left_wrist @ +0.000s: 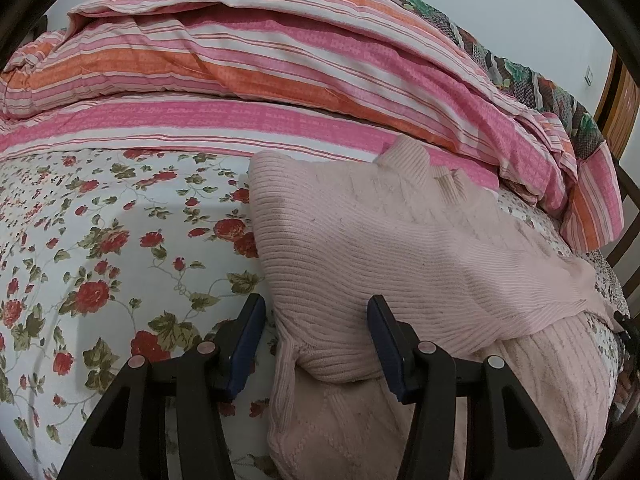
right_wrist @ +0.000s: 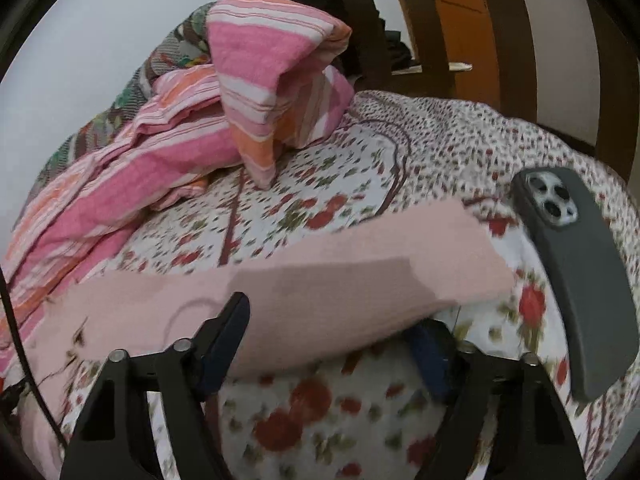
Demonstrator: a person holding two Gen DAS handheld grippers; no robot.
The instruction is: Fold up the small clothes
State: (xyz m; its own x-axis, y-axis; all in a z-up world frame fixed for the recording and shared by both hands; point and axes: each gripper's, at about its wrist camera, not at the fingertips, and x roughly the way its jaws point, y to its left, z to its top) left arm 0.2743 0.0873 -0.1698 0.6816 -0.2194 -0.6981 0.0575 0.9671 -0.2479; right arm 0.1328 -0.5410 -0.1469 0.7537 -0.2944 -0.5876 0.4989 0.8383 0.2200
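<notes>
A pale pink knit sweater (left_wrist: 400,248) lies on the floral bedsheet (left_wrist: 100,240), with one part folded over its body. My left gripper (left_wrist: 316,320) sits low at the sweater's near left corner, and that folded corner lies between its jaws. A strip of sheet shows between the left finger (left_wrist: 252,332) and the knit, so the jaws stand open. In the right wrist view a pink sleeve (right_wrist: 320,280) stretches across, blurred. My right gripper (right_wrist: 332,328) is at the sleeve's near edge with its jaws wide apart. Its left finger (right_wrist: 228,328) lies over the sleeve, and the right one is partly hidden under it.
A bunched pink and orange striped quilt (left_wrist: 280,60) fills the far side of the bed, and one corner of the quilt (right_wrist: 272,80) stands up. A phone in a grey case (right_wrist: 576,280) lies on the sheet right of the sleeve. Dark wooden bed rails (right_wrist: 500,40) rise behind.
</notes>
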